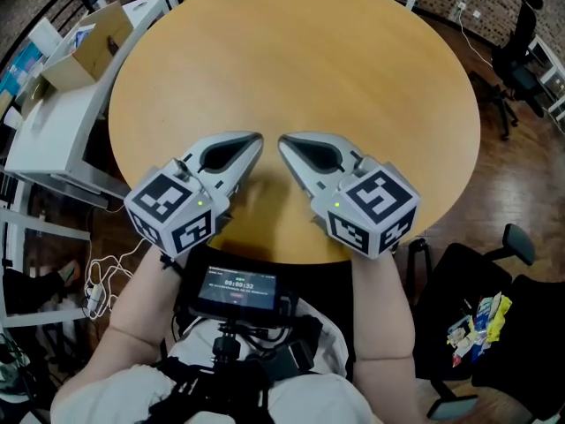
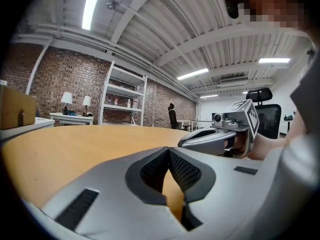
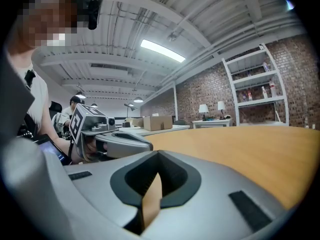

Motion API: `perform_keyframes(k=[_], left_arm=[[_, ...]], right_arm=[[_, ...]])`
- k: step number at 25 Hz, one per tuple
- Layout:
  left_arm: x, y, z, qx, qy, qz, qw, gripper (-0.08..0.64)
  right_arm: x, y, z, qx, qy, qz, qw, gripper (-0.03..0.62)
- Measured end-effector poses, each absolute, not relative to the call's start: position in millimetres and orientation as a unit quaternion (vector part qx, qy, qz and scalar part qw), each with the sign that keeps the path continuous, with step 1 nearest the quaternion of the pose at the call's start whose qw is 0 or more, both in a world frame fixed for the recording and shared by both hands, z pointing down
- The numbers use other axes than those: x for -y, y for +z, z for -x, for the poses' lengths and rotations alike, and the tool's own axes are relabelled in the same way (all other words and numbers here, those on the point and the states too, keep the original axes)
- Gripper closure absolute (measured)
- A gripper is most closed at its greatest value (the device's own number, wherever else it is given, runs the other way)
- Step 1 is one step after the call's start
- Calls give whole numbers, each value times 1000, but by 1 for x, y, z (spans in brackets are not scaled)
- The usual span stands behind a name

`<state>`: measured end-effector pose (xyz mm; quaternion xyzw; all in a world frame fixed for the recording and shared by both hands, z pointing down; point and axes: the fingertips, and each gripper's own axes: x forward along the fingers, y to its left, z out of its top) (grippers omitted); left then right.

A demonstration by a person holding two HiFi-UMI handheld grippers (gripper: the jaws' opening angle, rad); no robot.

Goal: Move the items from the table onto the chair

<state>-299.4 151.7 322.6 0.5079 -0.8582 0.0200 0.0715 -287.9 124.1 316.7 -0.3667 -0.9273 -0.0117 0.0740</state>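
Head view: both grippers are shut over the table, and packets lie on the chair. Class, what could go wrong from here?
The right gripper and left gripper have their tips close together; a careless swing could knock them. The packets lie loose on the chair beside the right arm; a nudge might spill them.

Holding left gripper (image 1: 257,138) and right gripper (image 1: 283,142) side by side, near level, tips angled in toward each other, close but apart. Pressing both pairs of jaws together, nothing between. Reaching forward on bare forearms (image 1: 146,312), marker cubes (image 1: 172,210) nearest the body.
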Motion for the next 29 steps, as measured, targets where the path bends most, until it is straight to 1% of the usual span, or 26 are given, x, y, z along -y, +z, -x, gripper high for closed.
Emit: perform_keyframes(k=[29], left_arm=[[-155, 324, 306, 857, 18, -508, 83, 546]], right_arm=[[-130, 317, 294, 927, -6, 365, 80, 592]])
